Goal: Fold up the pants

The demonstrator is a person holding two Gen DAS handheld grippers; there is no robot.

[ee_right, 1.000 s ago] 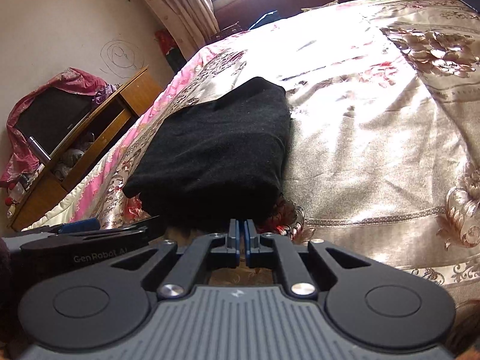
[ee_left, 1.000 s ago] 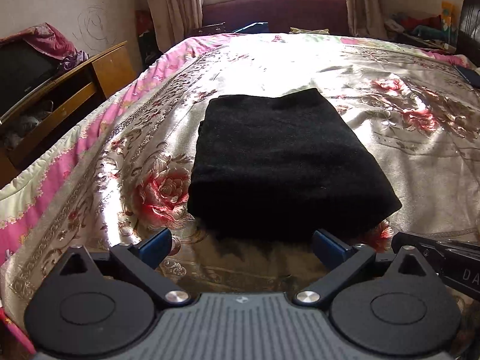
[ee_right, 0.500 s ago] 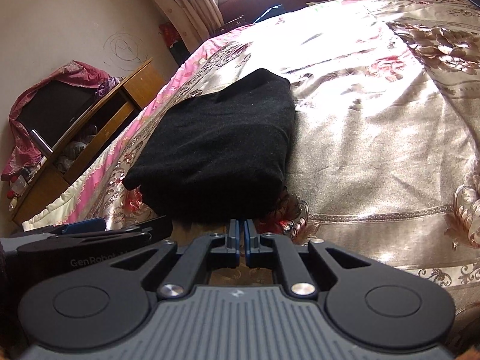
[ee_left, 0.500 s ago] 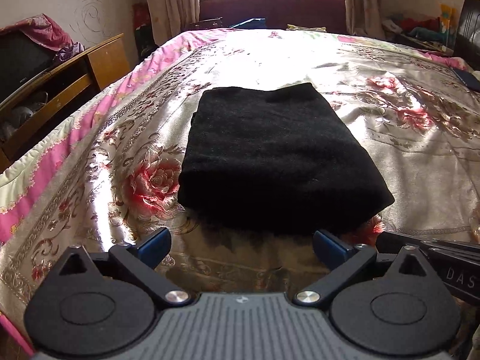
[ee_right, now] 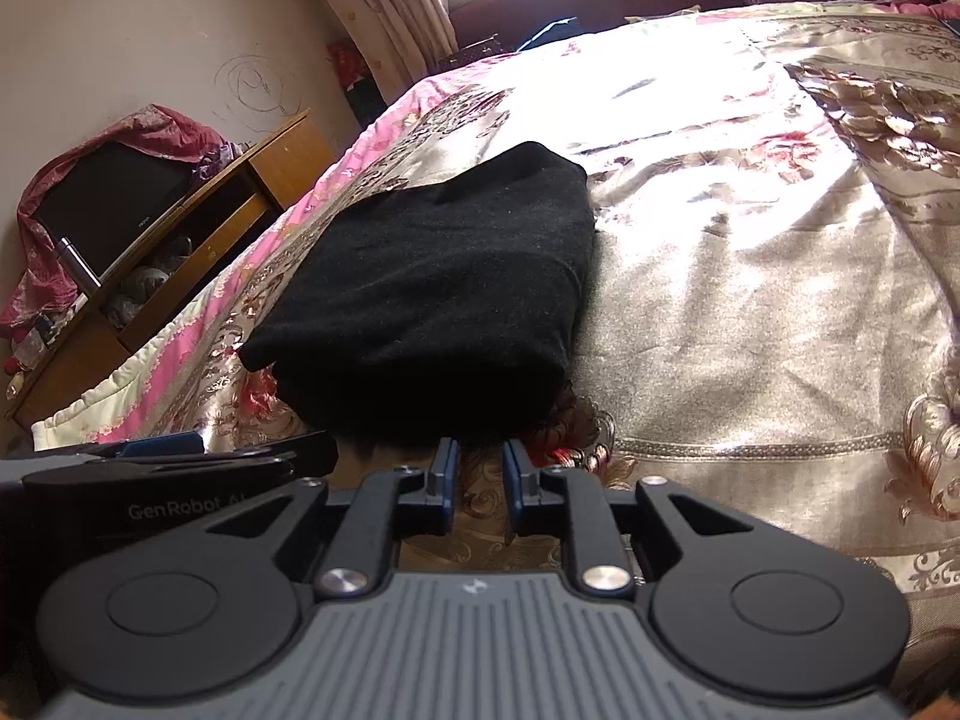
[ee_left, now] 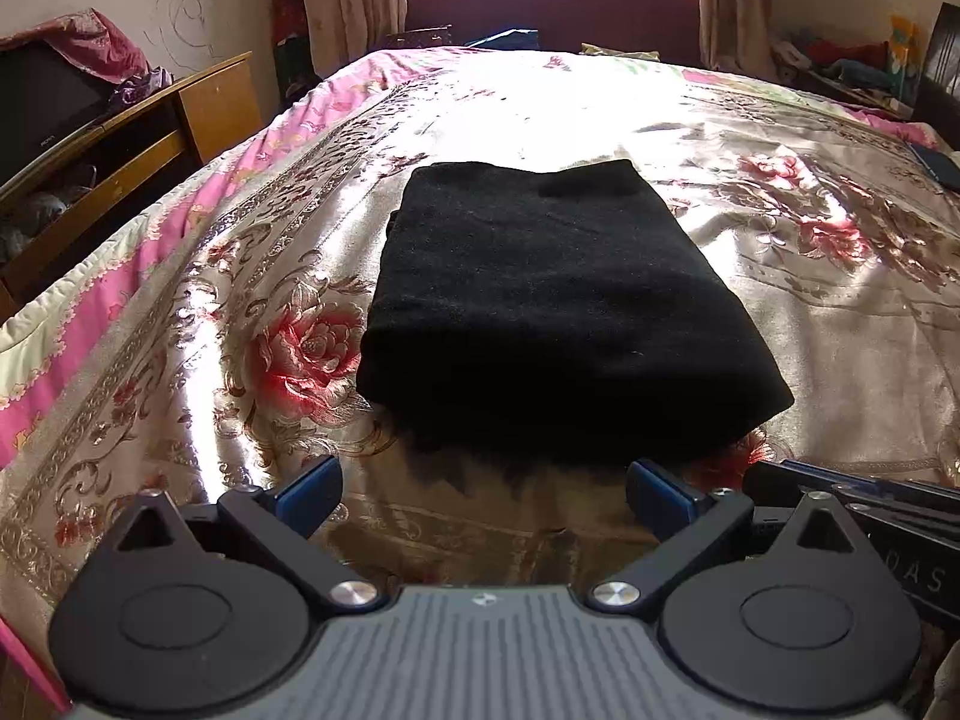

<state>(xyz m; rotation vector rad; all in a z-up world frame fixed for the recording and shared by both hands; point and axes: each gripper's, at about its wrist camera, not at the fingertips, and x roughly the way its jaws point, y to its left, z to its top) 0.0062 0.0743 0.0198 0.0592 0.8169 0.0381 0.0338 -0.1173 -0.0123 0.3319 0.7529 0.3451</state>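
Observation:
The black pants (ee_left: 552, 294) lie folded into a thick rectangle on the floral bedspread (ee_left: 198, 360). In the left wrist view my left gripper (ee_left: 483, 489) stands wide open just short of the bundle's near edge, nothing between its blue pads. The right gripper's body shows at that view's lower right. In the right wrist view the pants (ee_right: 444, 294) sit ahead and to the left. My right gripper (ee_right: 478, 459) is just before their near right corner, its jaws opening with a narrow gap and only bedspread (ee_right: 750, 312) visible between the pads.
A wooden TV stand (ee_left: 150, 132) with a television (ee_right: 108, 204) under red cloth stands left of the bed. A dark flat object (ee_left: 939, 165) lies at the bed's right edge. Curtains and a window are at the far end. Cluttered shelves sit at the far right.
The right gripper's pads, pressed together earlier, have parted to a narrow gap. Both views tilted slightly; the pants stayed in place on the bed.

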